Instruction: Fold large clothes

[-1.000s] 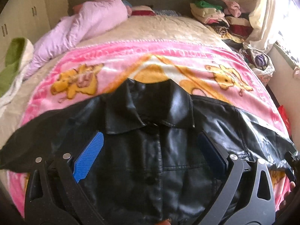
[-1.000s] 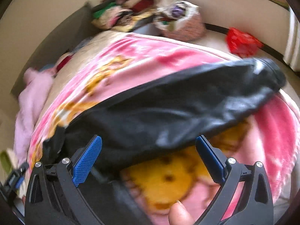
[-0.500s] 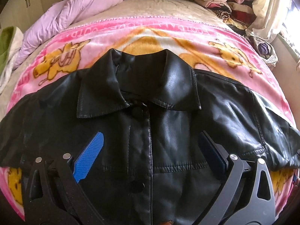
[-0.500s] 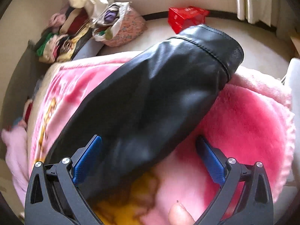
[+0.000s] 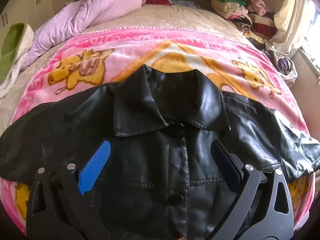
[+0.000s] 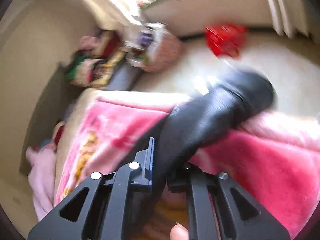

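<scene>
A black leather jacket (image 5: 170, 100) lies face up and buttoned on a pink cartoon blanket (image 5: 180, 46), collar toward the far side, sleeves spread left and right. My left gripper (image 5: 160, 146) hovers open over the jacket's chest with nothing between its blue pads. In the blurred right wrist view, my right gripper (image 6: 160, 156) is shut on the jacket's right sleeve (image 6: 216, 110), the jaws closing tight on the leather. The cuff end sticks out past the bed's edge, above the pink blanket (image 6: 270, 160). A fingertip (image 6: 178, 232) shows at the bottom.
A lilac duvet (image 5: 96, 14) is bundled at the far left of the bed. Stacked folded clothes (image 5: 236, 10) sit at the far right corner. Beside the bed stand a patterned bag (image 6: 160, 54) and a red object (image 6: 224, 38) on the floor.
My right gripper went from wide open around the sleeve to shut on it, and swung along the sleeve. The left gripper dipped a little closer over the jacket's chest.
</scene>
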`<state>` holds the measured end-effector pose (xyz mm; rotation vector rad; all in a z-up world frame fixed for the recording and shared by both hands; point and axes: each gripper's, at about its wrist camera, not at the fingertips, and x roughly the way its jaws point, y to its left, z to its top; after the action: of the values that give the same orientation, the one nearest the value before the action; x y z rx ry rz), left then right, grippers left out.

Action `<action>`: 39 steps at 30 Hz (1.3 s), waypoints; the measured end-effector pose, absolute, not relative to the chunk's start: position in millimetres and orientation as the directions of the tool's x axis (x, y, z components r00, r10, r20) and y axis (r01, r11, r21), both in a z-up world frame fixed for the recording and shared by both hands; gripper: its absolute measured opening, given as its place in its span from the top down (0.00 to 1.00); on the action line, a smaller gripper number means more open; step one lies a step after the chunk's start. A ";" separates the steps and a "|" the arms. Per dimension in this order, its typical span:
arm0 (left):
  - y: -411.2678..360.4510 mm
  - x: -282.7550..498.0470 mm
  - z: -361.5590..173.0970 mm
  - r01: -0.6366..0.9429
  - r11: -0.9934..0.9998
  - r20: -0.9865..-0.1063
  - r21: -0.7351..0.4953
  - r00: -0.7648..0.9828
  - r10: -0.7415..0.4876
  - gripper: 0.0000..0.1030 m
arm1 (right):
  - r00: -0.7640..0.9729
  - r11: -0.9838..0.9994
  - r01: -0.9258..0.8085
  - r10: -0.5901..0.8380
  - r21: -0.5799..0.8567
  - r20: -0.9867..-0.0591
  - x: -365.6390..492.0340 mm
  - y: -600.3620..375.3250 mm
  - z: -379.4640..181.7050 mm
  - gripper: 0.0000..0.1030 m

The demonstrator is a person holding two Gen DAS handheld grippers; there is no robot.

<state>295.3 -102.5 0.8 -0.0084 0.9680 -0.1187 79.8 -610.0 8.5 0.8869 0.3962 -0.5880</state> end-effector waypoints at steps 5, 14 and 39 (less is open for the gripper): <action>-77.0 299.3 12.5 0.064 0.989 -0.820 -0.137 0.552 -0.149 0.09 | 0.878 0.690 0.450 -0.225 0.566 -0.423 108.2 -557.4 75.0 0.95; -17.2 289.8 40.4 0.019 0.941 -0.741 -0.337 0.611 -0.277 0.09 | 0.963 0.927 0.105 -0.004 0.359 -0.271 153.2 -415.1 147.4 0.95; 93.5 272.1 11.5 0.003 0.617 -0.447 -0.787 0.686 -0.574 0.09 | 0.780 0.939 -0.314 0.339 0.139 -0.526 217.9 -160.0 31.9 0.95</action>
<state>272.1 93.5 11.5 -0.8529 0.7553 -0.3716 217.9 -160.0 31.9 0.0442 0.5769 0.3528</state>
